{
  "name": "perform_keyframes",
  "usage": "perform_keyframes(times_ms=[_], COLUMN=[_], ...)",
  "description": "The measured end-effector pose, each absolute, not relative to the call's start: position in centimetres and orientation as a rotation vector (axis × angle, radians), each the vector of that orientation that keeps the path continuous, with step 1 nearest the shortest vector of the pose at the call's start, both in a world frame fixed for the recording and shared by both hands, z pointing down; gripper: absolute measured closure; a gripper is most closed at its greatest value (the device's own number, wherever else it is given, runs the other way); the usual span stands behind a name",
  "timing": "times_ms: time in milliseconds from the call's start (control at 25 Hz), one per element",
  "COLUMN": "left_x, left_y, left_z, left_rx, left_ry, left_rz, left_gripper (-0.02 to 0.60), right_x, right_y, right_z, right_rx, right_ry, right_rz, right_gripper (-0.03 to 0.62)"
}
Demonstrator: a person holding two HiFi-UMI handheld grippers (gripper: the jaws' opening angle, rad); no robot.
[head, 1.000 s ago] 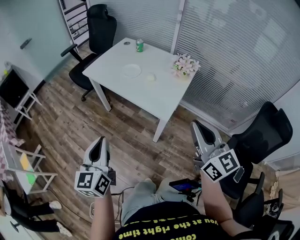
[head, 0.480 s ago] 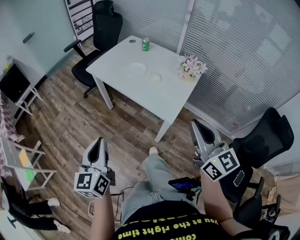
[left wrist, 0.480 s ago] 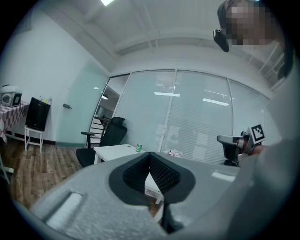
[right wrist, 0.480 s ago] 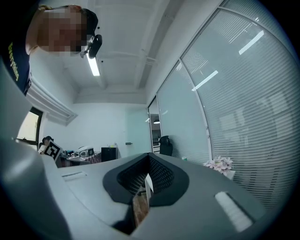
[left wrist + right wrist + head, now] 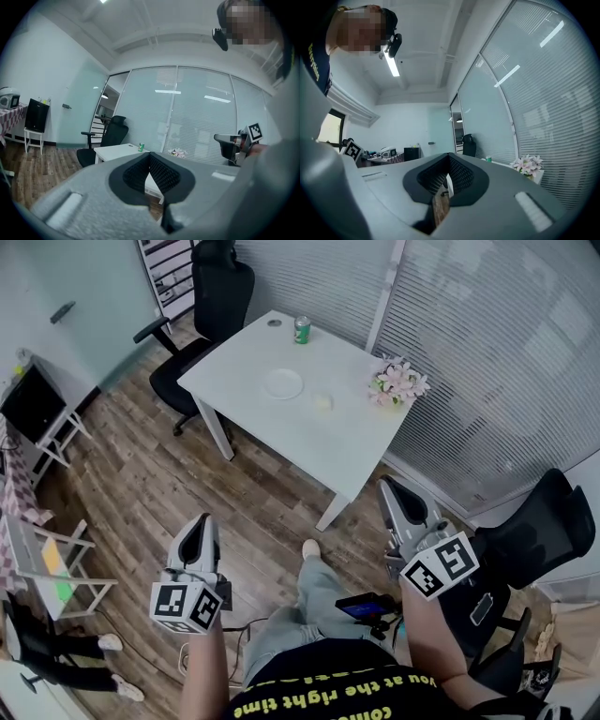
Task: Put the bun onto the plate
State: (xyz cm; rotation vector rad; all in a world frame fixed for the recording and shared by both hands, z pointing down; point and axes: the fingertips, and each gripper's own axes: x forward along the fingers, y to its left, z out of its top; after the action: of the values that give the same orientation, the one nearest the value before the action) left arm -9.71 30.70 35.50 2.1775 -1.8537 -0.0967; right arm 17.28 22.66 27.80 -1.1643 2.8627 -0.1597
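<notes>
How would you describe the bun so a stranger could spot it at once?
On the white table by the window blinds lies a white plate. The bun sits just beside it, toward the pink flowers. It is a small, pale yellowish lump, unlike the flat plate or green can.

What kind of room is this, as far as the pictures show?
Most likely an office or small meeting room: a white table with a black swivel chair beside it, and a long wall of blinds.

Open wood floor (image 5: 169,474) leads to the table (image 5: 281,432); a black chair (image 5: 220,306) stands beside it.
</notes>
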Motion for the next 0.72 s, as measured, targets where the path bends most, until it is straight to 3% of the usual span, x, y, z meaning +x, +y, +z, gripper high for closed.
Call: perform_keyframes(times_ms=[720], left_x=[-11.4], left_y=[19.0], left_z=[35.4], left_rx=[2.095], left_ry=[-1.928], left_rz=[-0.066], left_gripper=[0.581], right_x=[15.5], right_y=[7.2], right_z=[28.6], right_rx=[-1.095], right_ry=[2.886], right_rz=[-0.220], right_gripper=[0.588])
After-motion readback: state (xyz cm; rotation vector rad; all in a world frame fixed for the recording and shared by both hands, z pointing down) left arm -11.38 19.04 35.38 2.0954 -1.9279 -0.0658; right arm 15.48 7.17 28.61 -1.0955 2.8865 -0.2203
